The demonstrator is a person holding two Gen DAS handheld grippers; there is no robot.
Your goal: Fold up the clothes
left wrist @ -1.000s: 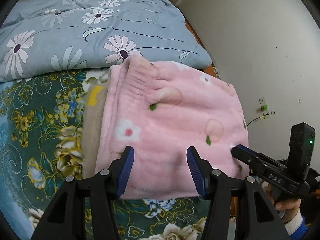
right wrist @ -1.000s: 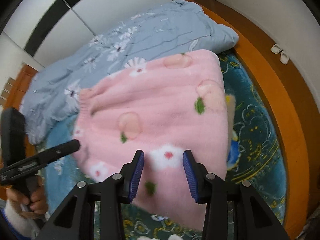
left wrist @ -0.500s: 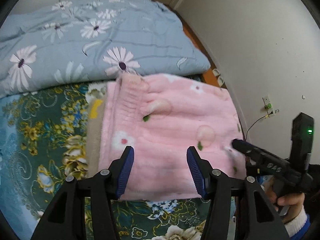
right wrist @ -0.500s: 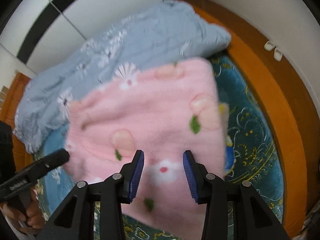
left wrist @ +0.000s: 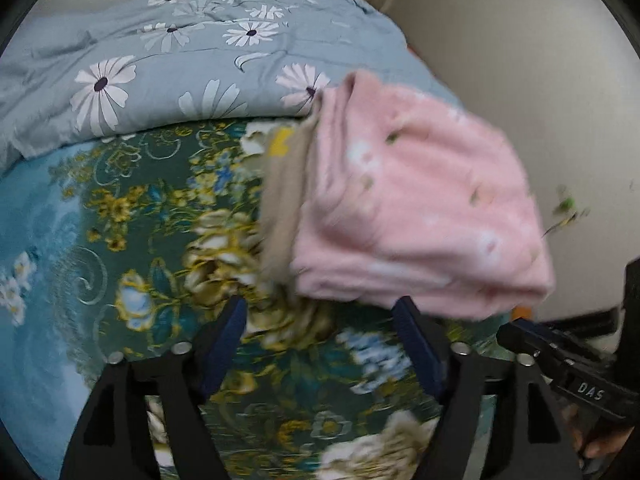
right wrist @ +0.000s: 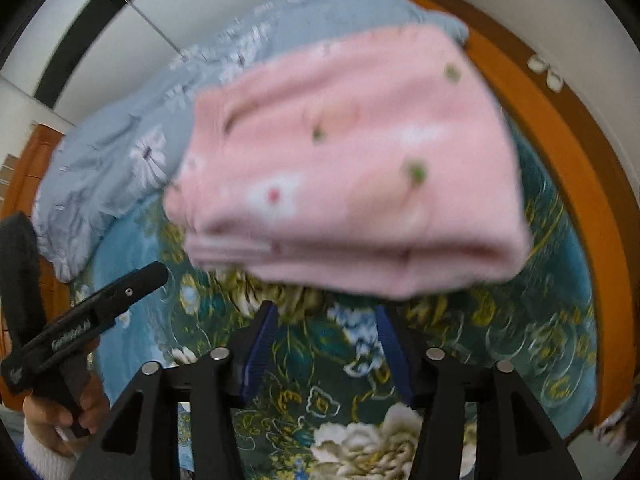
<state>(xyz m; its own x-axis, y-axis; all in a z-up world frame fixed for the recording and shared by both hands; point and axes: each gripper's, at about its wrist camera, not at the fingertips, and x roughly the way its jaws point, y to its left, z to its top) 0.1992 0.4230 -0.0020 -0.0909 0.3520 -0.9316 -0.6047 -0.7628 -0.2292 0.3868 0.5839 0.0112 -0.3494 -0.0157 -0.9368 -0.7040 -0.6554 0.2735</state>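
On bedspread point(left wrist: 132, 216) | pink folded garment point(left wrist: 416, 216) lies flat, fold edge nearest | both grippers' fingers point(left wrist: 224, 344) opening, pinching nothing

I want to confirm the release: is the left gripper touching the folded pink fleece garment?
Apart. Left wrist view: left gripper, jaws opening, shows floral bedspread before the pink garment.

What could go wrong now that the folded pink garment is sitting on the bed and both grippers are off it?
The folded pink garment lies near the bed's edge by the wall, so a nudge might tip it off. It sits on a beige garment, and the plush layers might slump. The left gripper and right gripper, jaws opening and empty, might snag its near edge.
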